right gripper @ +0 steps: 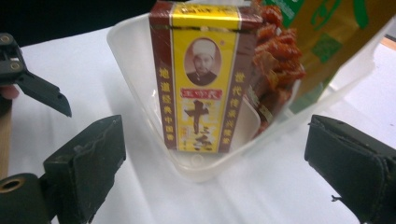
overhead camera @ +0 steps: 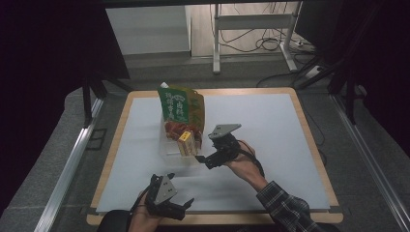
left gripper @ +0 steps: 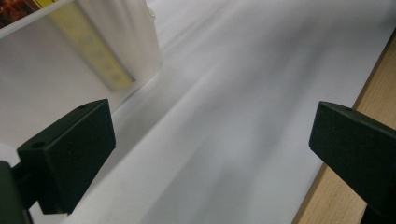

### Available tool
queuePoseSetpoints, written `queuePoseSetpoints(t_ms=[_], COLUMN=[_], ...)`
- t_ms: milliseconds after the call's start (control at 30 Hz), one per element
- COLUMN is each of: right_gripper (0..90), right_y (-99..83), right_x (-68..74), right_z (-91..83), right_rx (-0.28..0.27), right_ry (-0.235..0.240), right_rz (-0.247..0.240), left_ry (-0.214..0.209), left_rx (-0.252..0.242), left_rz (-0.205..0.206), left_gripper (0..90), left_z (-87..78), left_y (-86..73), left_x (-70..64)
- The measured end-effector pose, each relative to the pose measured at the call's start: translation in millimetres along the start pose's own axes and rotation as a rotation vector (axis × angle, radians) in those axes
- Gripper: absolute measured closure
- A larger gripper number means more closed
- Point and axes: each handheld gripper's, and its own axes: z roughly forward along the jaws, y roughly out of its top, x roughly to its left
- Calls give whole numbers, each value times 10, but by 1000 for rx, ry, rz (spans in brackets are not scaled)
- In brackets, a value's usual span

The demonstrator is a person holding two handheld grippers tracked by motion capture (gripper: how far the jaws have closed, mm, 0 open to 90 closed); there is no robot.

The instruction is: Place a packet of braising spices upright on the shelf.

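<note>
A clear plastic tub [overhead camera: 170, 153] stands mid-table on the white mat. It holds a tall green and gold bag [overhead camera: 181, 105], a red snack packet [overhead camera: 175, 128] and an upright yellow and maroon box [overhead camera: 186, 143]. My right gripper [overhead camera: 203, 161] is open just right of the tub, its jaws apart from it. In the right gripper view the box [right gripper: 201, 79] faces me inside the tub [right gripper: 135, 88], between the jaws of the right gripper [right gripper: 215, 168] but beyond them. My left gripper [overhead camera: 186, 208] hangs open near the front edge with nothing in it, and the tub's wall [left gripper: 60, 70] shows at upper left.
The white mat [overhead camera: 261, 140] covers a wooden table [overhead camera: 316, 159], whose bare edge [left gripper: 345, 186] shows near the left gripper. Behind the table stand a white desk frame [overhead camera: 251, 29] with floor cables and dark stands at both sides.
</note>
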Motion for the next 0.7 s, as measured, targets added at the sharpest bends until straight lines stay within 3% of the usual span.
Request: queuePoseSetpoints(t_ms=[700], right_gripper=[2], right_y=[-311], right_x=[-120], right_z=[-348], right_rx=[30], right_ry=[-56], right_rz=[43], left_ry=[1], left_rx=[-1], left_rz=[-2], left_gripper=[1], left_z=[4], left_y=[-1], left_x=[-3])
